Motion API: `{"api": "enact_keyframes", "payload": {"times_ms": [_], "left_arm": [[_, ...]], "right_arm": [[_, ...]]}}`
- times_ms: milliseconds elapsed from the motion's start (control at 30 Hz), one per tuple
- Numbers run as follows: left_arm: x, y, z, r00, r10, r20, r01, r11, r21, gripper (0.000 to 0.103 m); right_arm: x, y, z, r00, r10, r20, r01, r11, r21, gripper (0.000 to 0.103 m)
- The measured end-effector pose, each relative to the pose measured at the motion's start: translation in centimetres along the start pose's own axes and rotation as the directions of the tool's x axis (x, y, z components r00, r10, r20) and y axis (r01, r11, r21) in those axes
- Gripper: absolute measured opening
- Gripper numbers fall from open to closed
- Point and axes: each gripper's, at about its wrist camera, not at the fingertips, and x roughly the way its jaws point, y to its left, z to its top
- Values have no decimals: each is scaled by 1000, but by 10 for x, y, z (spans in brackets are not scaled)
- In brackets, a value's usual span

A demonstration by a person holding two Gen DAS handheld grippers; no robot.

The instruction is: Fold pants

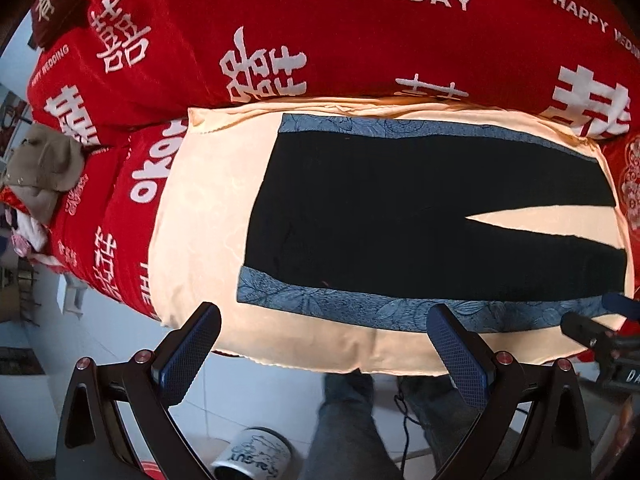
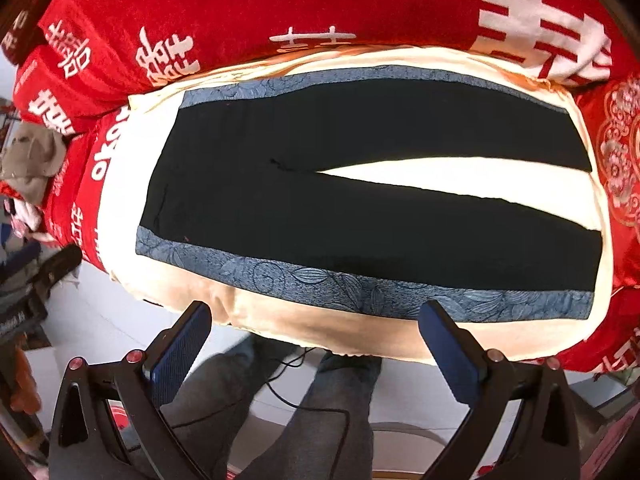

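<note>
Lying flat, the pants (image 2: 360, 184) run left-right, legs pointing right; both grippers' jaws gape empty.

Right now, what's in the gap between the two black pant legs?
Only the bare cream cloth under the pants. It shows as a bright wedge between the legs, clearest in the right wrist view.

Left claw (image 1: 324, 340) and right claw (image 2: 316, 336) both gape wide, holding nothing.

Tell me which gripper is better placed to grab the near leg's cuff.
Probably the right gripper: its view reaches the cuffs of the pants. The left gripper faces the waist end. Both are open.
</note>
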Motion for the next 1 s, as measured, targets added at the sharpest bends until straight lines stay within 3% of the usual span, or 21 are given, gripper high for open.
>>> {"api": "enact_keyframes", "payload": {"times_ms": [200,533,633,700,800,833,867,900,1000], "left_arm": [[23,22,1,999,-36,-27,36,999,8,103],[105,63,-2,994,-90,-65,93,995,48,103],[133,74,-5,995,-85,-47,86,996,19,103],[151,81,-10,993,-109,-54,108,994,-18,103],[182,92,-23,971,-230,-68,222,970,-101,103],[192,96,-29,956,-286,-62,276,951,-137,103],[200,99,-35,942,-332,-52,320,933,-165,103],[208,101,-41,925,-377,-41,363,912,-191,103],[227,102,-57,880,-475,-26,456,858,-238,103]], "right_arm": [[10,10,0,1000,13,-7,-13,1000,19,103],[60,44,-5,999,20,-36,-17,997,78,103],[81,53,-5,995,93,-31,-90,991,101,103],[99,58,-7,975,222,-22,-217,967,134,103],[139,63,-16,907,419,-33,-405,892,201,101],[159,63,-23,876,481,-40,-461,858,226,88],[170,63,-27,865,500,-44,-477,846,237,73],[185,63,-33,854,517,-55,-489,835,254,47],[227,54,-56,830,554,-63,-508,799,323,45]]}}
